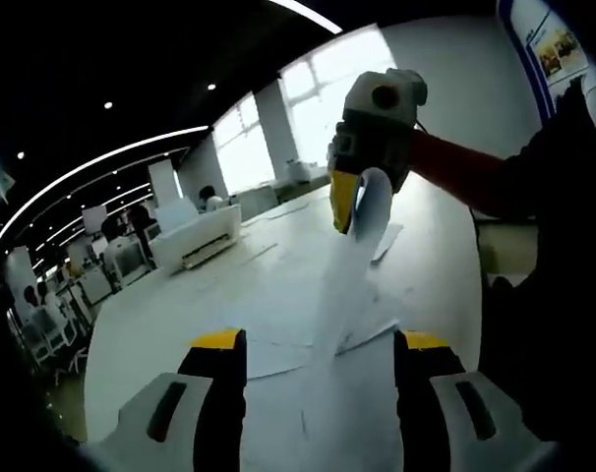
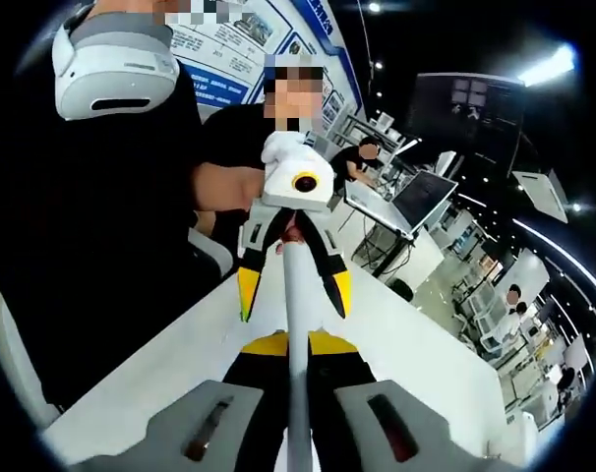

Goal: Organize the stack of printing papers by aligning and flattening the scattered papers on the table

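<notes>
A paper sheet (image 1: 352,265) hangs edge-on between both grippers: the right gripper (image 1: 352,202) clamps its far end, the left gripper (image 2: 290,280) stands open around it. Papers (image 1: 278,295) litter the white table (image 1: 160,324); desks (image 2: 416,211) behind.

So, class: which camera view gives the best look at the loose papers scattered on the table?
The left gripper view: the scattered papers lie spread across the white table, overlapping at odd angles. The right gripper view shows the held sheet edge-on between the right gripper's jaws, and bare tabletop.
</notes>
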The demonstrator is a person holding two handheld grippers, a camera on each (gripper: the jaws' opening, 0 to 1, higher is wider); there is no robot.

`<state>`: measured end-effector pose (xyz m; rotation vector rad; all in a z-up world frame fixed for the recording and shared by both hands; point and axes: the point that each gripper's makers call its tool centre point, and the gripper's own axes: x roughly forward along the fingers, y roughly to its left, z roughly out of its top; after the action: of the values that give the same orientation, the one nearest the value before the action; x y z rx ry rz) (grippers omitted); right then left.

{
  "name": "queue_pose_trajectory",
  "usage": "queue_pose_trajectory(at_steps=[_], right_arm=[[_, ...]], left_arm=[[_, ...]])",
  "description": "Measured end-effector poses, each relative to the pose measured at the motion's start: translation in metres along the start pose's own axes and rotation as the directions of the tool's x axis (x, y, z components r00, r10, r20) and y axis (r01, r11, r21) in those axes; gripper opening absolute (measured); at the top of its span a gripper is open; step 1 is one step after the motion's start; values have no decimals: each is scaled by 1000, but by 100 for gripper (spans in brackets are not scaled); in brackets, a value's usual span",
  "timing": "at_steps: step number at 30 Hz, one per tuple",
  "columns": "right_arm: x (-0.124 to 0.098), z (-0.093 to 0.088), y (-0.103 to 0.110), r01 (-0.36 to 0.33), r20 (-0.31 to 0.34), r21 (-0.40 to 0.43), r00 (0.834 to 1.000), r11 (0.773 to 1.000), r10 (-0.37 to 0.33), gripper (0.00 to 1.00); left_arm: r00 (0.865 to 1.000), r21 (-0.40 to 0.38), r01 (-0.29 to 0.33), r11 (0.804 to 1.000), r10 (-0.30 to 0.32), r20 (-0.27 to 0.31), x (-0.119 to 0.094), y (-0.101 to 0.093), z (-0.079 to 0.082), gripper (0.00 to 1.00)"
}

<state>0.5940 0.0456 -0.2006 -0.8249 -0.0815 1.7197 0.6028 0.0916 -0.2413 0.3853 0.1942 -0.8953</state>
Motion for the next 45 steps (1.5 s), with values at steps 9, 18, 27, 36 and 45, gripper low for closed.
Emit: queue_pose_trajectory(at_steps=[9, 18, 27, 36, 45], right_arm=[[5, 12, 8, -16, 7, -34, 1000, 999, 17, 0], [8, 25, 11, -19, 16, -61, 1000, 998, 20, 0], [17, 33, 20, -41, 19, -87, 999, 995, 43, 0], [27, 30, 23, -61, 7, -86, 998, 994, 62, 0], [29, 32, 17, -35, 16, -94, 999, 995, 36, 11]], left_arm=[[999, -19, 14, 1000, -15, -30, 9, -1, -11, 63], [999, -35, 29, 999, -30, -25, 12, -4, -13, 60], [997, -57, 76, 996, -77, -20, 15, -14, -15, 45], [992, -51, 124, 991, -125, -22, 16, -24, -16, 25], [986, -40, 167, 985, -167, 17, 15, -37, -11, 6]])
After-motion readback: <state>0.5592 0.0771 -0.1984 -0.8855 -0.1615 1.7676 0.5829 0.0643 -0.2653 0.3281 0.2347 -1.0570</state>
